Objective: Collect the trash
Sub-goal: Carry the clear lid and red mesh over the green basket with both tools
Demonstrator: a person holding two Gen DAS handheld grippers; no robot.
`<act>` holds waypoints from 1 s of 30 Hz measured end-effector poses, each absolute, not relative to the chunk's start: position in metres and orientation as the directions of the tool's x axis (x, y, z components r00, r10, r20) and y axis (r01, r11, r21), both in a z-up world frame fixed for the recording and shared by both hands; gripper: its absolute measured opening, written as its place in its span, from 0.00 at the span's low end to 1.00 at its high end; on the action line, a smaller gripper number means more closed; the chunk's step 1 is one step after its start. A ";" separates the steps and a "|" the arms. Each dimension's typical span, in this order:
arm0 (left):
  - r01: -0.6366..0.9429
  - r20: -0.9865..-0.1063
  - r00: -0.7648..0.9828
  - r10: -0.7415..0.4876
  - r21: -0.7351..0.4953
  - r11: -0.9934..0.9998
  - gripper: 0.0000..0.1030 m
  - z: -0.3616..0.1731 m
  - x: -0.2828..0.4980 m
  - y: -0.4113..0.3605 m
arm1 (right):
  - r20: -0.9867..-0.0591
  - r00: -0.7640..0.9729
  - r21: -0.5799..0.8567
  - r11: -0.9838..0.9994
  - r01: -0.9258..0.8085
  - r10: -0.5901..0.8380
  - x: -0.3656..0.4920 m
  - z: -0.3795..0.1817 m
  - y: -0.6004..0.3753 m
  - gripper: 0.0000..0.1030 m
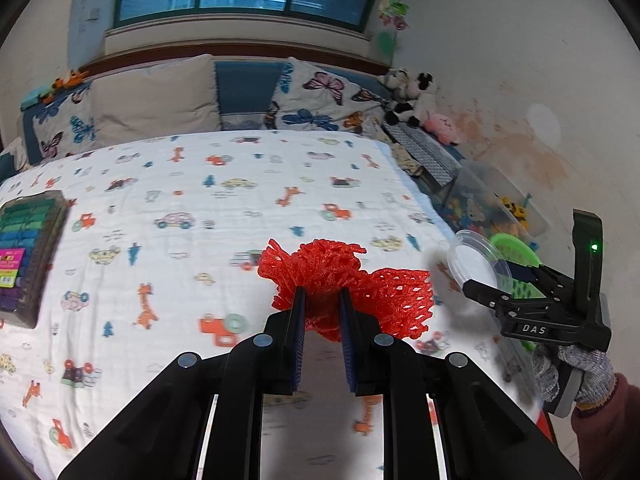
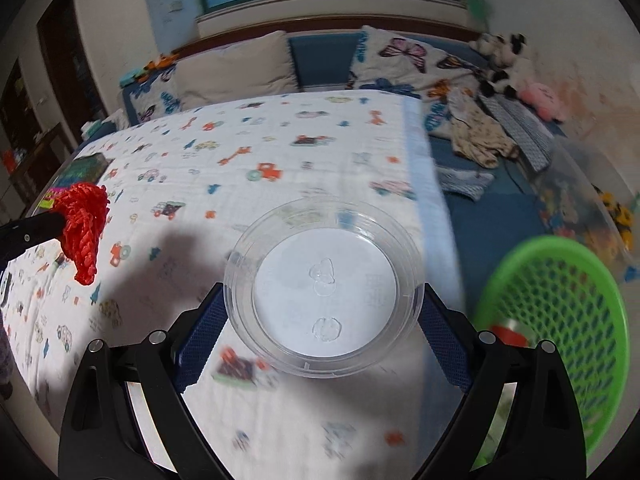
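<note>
Over the bed [image 1: 240, 208]: left tool [image 1: 322, 300] clamped on red net [image 1: 348, 276], right tool [image 2: 322, 320] clamped on clear lid [image 2: 324, 284]. Both still need dropping into green basket [image 2: 560, 300].

Left gripper [image 1: 322, 308] nearly closed (clamping), right gripper [image 2: 322, 312] spread wide

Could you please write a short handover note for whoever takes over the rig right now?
Left gripper: shut on the red foam net, lifted above the bed.
Right gripper: closed across the clear plastic lid, also off the bed.
Green basket sits beside the bed on the right, with something already inside.
Left to do: drop both pieces into the basket.
</note>
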State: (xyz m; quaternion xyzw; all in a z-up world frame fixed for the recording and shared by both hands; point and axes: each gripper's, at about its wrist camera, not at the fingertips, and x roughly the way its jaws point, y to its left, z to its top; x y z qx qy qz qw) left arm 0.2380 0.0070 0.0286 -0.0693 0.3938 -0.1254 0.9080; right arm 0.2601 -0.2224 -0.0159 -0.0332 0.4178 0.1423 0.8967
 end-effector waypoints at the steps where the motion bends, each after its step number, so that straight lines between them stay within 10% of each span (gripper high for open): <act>1: 0.182 -0.697 0.657 -0.287 -0.223 0.958 0.16 0.029 0.237 0.001 | -0.757 0.615 0.060 0.961 -0.271 0.221 0.256 -0.015 -0.229 0.89; 30: 0.404 -0.710 0.569 -0.414 -0.197 0.894 0.16 0.035 0.251 -0.150 | -0.788 0.613 0.060 0.984 0.167 -0.056 0.205 -0.036 -0.452 0.90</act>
